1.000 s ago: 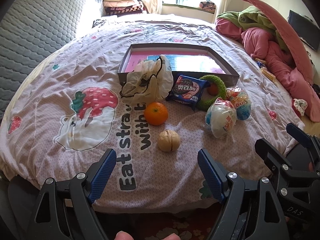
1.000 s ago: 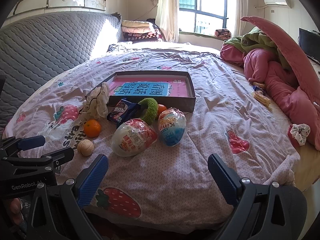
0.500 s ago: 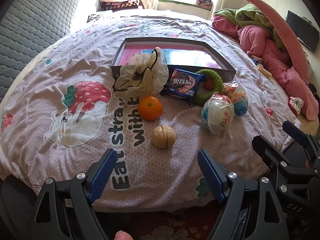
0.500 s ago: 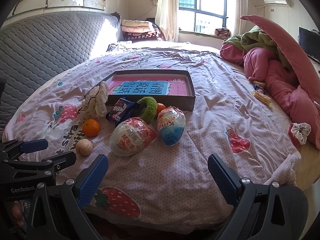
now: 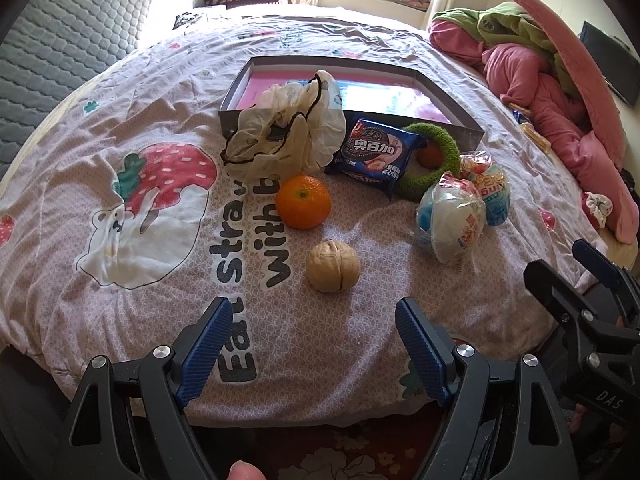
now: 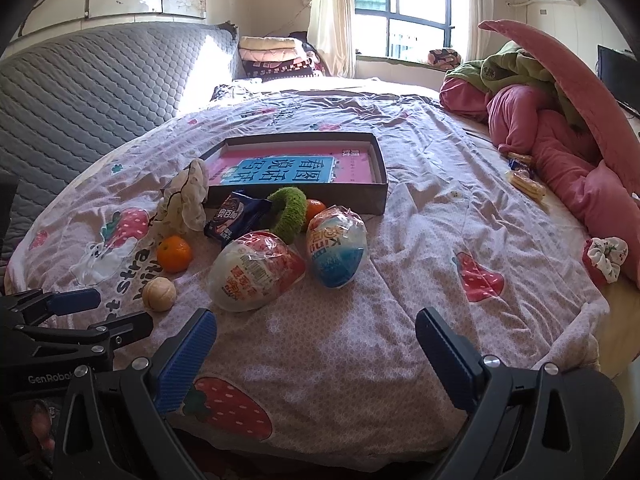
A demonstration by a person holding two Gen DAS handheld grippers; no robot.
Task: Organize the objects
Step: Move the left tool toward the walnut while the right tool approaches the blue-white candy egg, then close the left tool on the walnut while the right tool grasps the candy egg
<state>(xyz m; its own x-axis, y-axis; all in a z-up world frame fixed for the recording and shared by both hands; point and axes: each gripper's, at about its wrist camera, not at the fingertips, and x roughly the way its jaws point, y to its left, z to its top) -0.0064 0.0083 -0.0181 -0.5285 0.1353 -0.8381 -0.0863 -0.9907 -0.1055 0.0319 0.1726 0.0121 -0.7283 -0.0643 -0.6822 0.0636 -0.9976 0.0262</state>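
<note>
Left wrist view: the left gripper (image 5: 310, 326) hovers above the bed (image 5: 120, 280) with its jaws wide apart and nothing between them. A walnut (image 5: 333, 266) lies just ahead of the gap, an orange (image 5: 303, 201) beyond it. Farther ahead, a crumpled mesh bag (image 5: 286, 140) and a blue biscuit packet (image 5: 374, 152) lean at the near wall of a shallow box (image 5: 466, 130); whether they touch it cannot be told. Ahead and right, a green ring (image 5: 444, 148) surrounds a second small orange fruit.

Right wrist view: the right gripper (image 6: 316, 338) is likewise spread and empty. A red-and-white wrapped egg (image 6: 256, 276) lies just ahead on its left, a blue wrapped egg (image 6: 336, 250) beside it.
</note>
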